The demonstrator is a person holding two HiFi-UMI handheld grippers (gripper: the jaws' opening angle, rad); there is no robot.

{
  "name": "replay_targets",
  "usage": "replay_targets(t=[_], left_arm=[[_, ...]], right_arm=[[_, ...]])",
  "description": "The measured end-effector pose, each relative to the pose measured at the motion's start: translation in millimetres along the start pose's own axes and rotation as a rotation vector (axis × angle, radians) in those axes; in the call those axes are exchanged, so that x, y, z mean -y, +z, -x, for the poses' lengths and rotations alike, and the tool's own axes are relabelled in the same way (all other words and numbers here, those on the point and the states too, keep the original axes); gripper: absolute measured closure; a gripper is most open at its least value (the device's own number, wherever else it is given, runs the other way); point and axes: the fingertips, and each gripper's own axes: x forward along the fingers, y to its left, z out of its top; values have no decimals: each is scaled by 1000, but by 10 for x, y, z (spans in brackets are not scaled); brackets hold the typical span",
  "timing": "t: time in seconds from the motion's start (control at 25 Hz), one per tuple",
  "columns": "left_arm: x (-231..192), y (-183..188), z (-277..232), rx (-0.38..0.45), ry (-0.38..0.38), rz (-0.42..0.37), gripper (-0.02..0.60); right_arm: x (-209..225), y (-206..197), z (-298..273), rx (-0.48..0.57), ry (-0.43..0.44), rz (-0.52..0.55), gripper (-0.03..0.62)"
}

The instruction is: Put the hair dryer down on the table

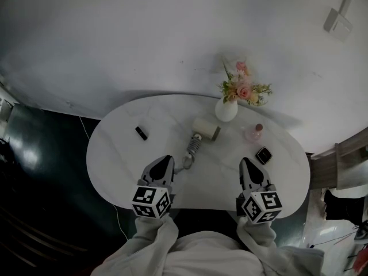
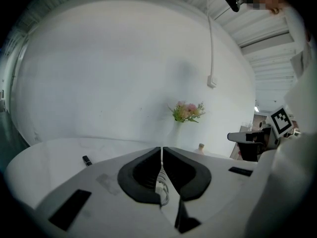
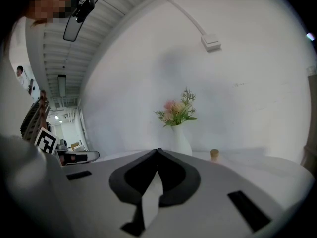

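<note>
A cream, barrel-shaped hair dryer (image 1: 206,129) lies on its side near the middle of a white oval table (image 1: 121,148) with a smooth, faintly veined top, its springy coiled cord (image 1: 193,147) trailing toward the person's side and ending in a loop just beside the left gripper (image 1: 165,161). Neither gripper holds the dryer, which rests well apart from both. In the left gripper view the two dark, curved jaws of the left gripper meet at their tips with only a hairline slit between them, and a length of the pale cord shows through the hollow behind the tips; whether it touches the jaws cannot be told. The right gripper (image 1: 246,164) hovers over the table's near right edge, its jaws likewise pressed together at the tips with nothing between them, bare tabletop showing through the hollow. Each gripper carries a cube of black-and-white square markers (image 1: 152,202) above loose, pale grey sleeves (image 1: 155,240). Behind the dryer stands a rounded white vase (image 1: 226,111) of pink and yellow flowers (image 1: 244,88), with a small round pink bottle (image 1: 253,133) to its right, a glossy black square case (image 1: 263,154) near the right gripper, and a short black stick (image 1: 141,133) lying alone on the left of the table. A plain matte white wall (image 1: 172,33) rises behind.
</note>
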Motion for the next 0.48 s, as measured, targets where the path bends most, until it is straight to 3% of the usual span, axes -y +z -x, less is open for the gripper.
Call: replay_targets(t=[0.48], left_arm=[[61, -65, -54, -22, -10, -4, 555]], right_arm=[[35, -50, 1, -11, 1, -8, 543]])
